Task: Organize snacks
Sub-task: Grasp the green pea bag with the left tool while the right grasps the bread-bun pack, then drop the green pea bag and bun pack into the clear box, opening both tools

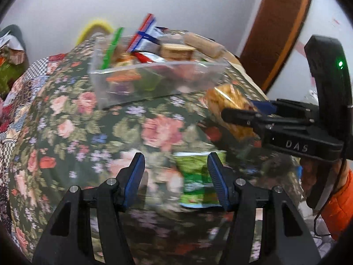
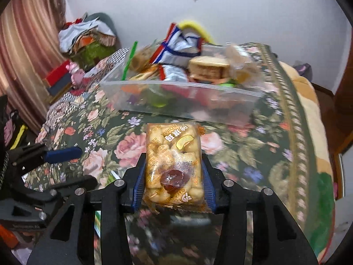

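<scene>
The right claw (image 2: pixel 173 181) pinches the biscuit packet (image 2: pixel 173 161), pointing lengthwise at the snack bin (image 2: pixel 181 101) just beyond; left claw (image 1: pixel 175 172) spread.

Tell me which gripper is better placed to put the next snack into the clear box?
Right. The right gripper already clamps the yellow pastry packet, facing the clear box. The left gripper is open and holds nothing.
</scene>
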`<state>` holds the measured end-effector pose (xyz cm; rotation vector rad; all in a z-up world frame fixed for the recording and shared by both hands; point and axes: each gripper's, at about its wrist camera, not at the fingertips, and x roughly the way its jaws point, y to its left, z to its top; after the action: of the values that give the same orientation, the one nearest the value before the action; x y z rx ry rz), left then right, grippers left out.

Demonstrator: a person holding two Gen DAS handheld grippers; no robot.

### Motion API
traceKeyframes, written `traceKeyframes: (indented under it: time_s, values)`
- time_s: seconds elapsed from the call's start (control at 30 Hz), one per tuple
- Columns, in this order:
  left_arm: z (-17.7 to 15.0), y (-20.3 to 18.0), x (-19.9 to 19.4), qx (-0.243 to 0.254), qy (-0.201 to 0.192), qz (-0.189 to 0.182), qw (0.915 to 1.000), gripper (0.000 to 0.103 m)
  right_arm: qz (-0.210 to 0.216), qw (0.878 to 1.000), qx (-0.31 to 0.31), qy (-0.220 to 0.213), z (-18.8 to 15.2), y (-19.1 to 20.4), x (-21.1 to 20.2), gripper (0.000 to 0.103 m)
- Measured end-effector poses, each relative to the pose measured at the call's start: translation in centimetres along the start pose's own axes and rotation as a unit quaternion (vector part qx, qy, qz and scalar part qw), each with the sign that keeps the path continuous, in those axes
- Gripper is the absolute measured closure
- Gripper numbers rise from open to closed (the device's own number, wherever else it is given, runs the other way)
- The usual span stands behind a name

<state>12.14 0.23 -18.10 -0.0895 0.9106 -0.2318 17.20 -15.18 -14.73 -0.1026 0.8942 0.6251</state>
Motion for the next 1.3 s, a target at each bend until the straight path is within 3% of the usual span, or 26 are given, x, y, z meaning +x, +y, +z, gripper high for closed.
traceKeyframes:
  time_s: [0.27,0.3,0.37,0.6,1.0,1.3]
  values:
    - [-1.4,-2.4,2.6,0.011,0.037,-0.003,0.9993,0.045,-0.013,1.0,0.013,-0.012,-1.8,-1.5,-2.8,0.061]
    - [-1.6,-2.5,2.9,0.01,0.039,0.001,0.9992,0.049,-0.013,1.0,0.015,-0.012,-1.9,-1.6,-2.9,0.061]
    - [-1.7,-2.3,3.3,0.008,0.035,0.009,0.9993,0.06,-0.012,1.0,0.019,-0.012,-2.1,-1.7,-3.0,0.061]
    - [-0.6,-0.7,2.3,-0.01,0.014,0.009,0.9998,0.063,-0.002,1.0,0.022,-0.014,-2.0,-1.4,-2.6,0.061]
    - [6.4,1.8,0.1,-0.033,-0.068,0.018,0.997,0.063,0.008,0.999,0.013,-0.047,2.1,-0.8,-1.5,0.061]
    - [11.8,4.1,0.9,-0.049,-0.109,0.028,0.9924,0.063,0.005,0.997,-0.001,-0.079,6.7,-0.8,0.4,0.061]
